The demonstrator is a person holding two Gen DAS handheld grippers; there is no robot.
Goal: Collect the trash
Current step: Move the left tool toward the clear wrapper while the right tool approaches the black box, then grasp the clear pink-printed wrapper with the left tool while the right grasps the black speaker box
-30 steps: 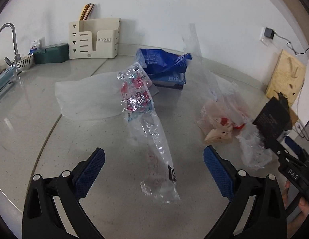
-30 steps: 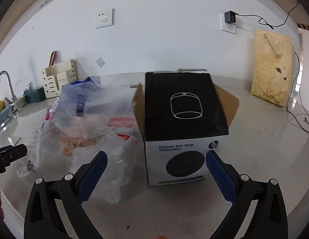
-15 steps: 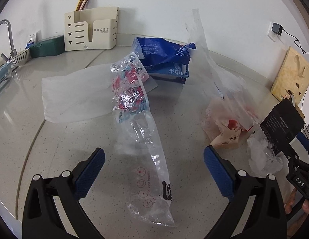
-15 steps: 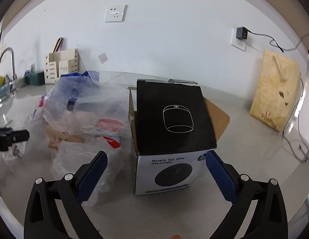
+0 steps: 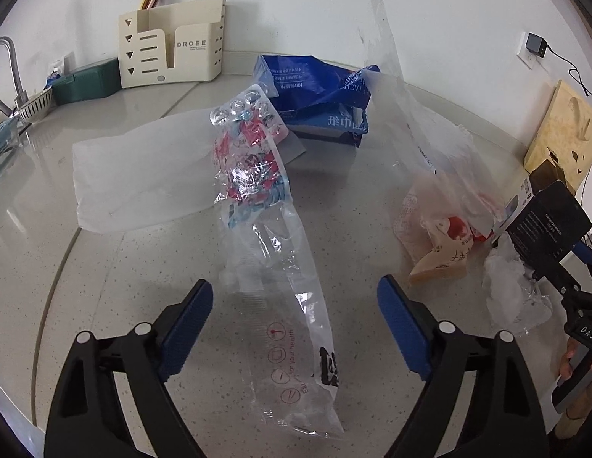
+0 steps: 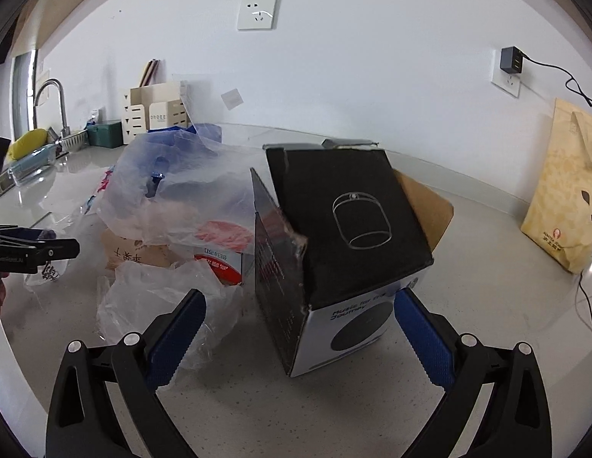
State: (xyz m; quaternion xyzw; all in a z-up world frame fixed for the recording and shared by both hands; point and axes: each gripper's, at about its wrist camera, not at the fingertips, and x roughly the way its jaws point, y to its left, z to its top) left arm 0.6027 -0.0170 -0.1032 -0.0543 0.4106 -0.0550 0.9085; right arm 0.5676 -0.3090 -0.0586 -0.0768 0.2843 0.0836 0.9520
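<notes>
Trash spread over the counter, both your grippers hanging over it w/ nothing held.

L to R: cream organizer [image 5: 170,44] reads "DROEE", parked at the wall, not trash. Your left gripper [image 5: 295,307] straddles the long clear wrapper [image 5: 280,267] ("for your health" printed in red); jaws spread but closing, pads not touching it yet, prob. lined up to pinch it. Blue pack [image 5: 315,95] w/ white Chinese print sits behind. Your right gripper [image 6: 298,328] has jaws spread around the near corner of the black box [image 6: 345,236], "Music for the Journey", flaps open, so it looks like the bin for the rest.
</notes>
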